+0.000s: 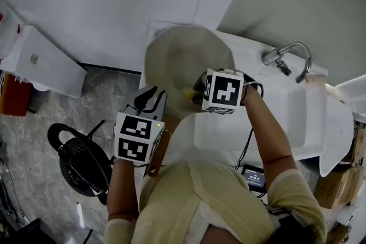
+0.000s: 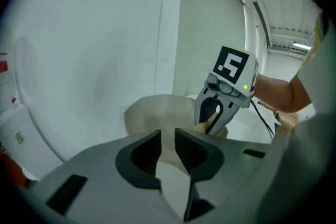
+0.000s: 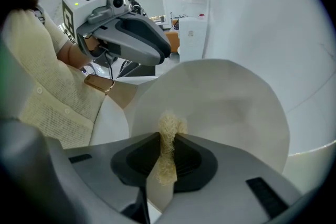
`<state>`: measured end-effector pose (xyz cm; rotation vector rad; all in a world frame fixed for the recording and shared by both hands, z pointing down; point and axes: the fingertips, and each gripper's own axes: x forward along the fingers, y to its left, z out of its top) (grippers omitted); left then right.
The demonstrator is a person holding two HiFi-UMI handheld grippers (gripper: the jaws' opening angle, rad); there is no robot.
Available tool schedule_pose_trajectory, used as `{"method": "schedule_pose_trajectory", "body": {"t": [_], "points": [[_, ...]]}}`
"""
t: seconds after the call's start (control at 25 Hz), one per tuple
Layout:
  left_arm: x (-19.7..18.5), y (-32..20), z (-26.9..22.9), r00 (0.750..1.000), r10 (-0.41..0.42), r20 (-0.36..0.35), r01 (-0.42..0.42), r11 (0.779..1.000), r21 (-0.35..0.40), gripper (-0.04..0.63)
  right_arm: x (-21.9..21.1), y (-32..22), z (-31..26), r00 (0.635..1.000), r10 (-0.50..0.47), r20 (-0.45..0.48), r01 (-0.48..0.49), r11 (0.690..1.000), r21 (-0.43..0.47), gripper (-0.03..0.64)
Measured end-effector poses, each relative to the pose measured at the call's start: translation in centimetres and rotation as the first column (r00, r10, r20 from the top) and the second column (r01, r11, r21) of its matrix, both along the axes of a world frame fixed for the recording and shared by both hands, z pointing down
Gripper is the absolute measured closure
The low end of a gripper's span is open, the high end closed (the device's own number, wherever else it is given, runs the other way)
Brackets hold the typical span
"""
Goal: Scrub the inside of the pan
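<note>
A cream pan is held tilted over the sink's left end, its inside facing me. Its wood-brown handle runs down toward me, and my left gripper is shut on the handle. From the left gripper view the pan bowl lies beyond the nearly closed left gripper. My right gripper is shut on a straw-yellow fibre scrubber, whose tip touches the pan's inner wall near the lower rim. The right gripper also shows across the pan.
A white sink with a chrome faucet lies under and right of the pan. A black floor fan stands at lower left, and a white cabinet stands by the wall. A water dispenser is behind.
</note>
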<state>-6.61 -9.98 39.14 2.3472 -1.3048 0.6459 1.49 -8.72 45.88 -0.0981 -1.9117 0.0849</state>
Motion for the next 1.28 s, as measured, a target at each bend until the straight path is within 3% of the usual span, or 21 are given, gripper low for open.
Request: {"method": "schedule_pose_trajectory", "body": {"t": [0.4, 0.64, 0.92, 1.28], "points": [[0.0, -0.4, -1.0, 0.995, -0.016, -0.097, 0.016, 1.000, -0.005, 0.474, -0.7, -0.6, -2.4, 0.981, 0.105, 0.162, -0.115, 0.992, 0.052, 0.538], [0.1, -0.5, -1.1, 0.988, -0.034, -0.149, 0.032, 0.999, -0.010, 0.487, -0.6, -1.4, -3.6, 0.951, 0.177, 0.254, -0.206, 0.974, 0.093, 0.538], [-0.2, -1.0, -2.1, 0.975, -0.060, -0.213, 0.064, 0.998, 0.010, 0.502, -0.3, -3.0, -5.8, 0.843, 0.319, 0.433, -0.402, 0.909, 0.113, 0.538], [-0.5, -1.4, -2.7, 0.963, -0.089, -0.256, 0.102, 0.994, 0.039, 0.518, 0.4, -3.5, -7.8, 0.673, 0.442, 0.593, -0.571, 0.820, 0.038, 0.538]]}}
